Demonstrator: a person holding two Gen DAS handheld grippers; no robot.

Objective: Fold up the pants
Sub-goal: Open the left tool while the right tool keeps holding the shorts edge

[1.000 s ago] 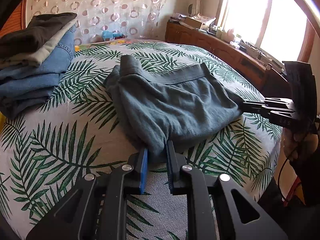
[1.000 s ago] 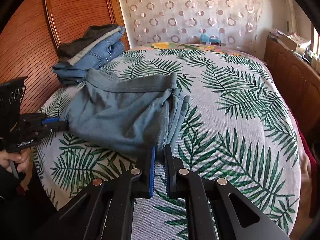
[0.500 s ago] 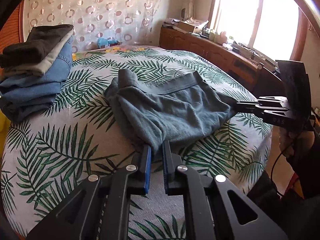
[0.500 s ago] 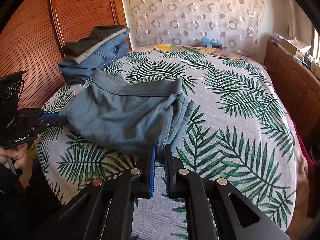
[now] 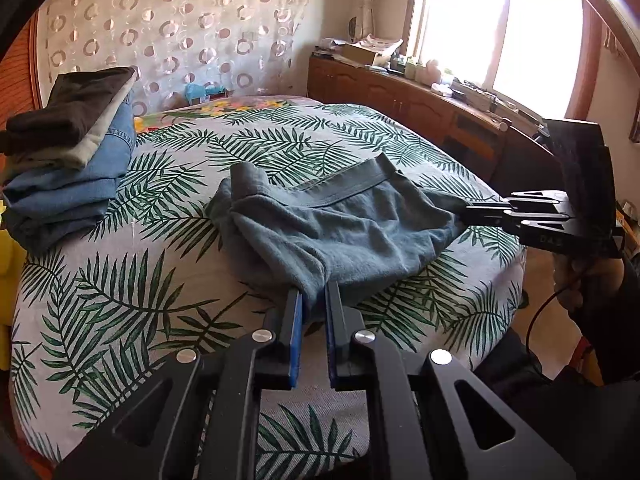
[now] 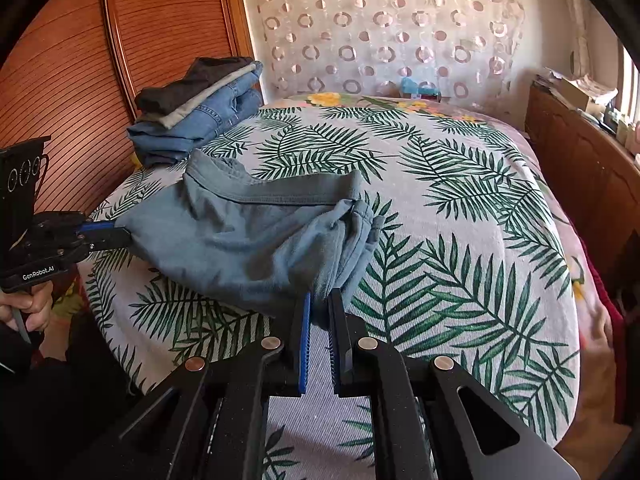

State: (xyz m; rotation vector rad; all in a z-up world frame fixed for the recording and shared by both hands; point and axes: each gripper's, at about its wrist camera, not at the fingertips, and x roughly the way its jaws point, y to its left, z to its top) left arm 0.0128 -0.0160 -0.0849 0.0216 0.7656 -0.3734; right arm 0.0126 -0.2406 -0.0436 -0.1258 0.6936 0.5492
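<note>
Pants [image 5: 340,232], grey-blue with a broad waistband, lay crumpled near the front edge of the bed [image 5: 120,280], one end pinched in each tool. On the left gripper [image 6: 120,235], seen from the right wrist view, white lettering read "GenRobot.AI"; the marking on the right gripper [image 5: 464,211] in the left wrist view was too small to read.

The bedspread was pale, printed with green palm fronds. A stack of folded clothes [image 5: 68,168], jeans under a beige and a dark garment, sat at the far left corner against a slatted wooden panel [image 6: 80,60]. A sheer curtain [image 6: 380,32] with a ring pattern hung behind the bed, and a cluttered wooden cabinet [image 5: 420,108] ran under a bright window [image 5: 500,20].

Compared with a second ago, the left gripper's jaws had just been closing and now clamped a bunched fold of the pants between the blue pads. The right gripper's jaws were clenched on the opposite fold, as before. The cloth had been drawn slightly toward the near edge and hung a little tauter between the two tools.
</note>
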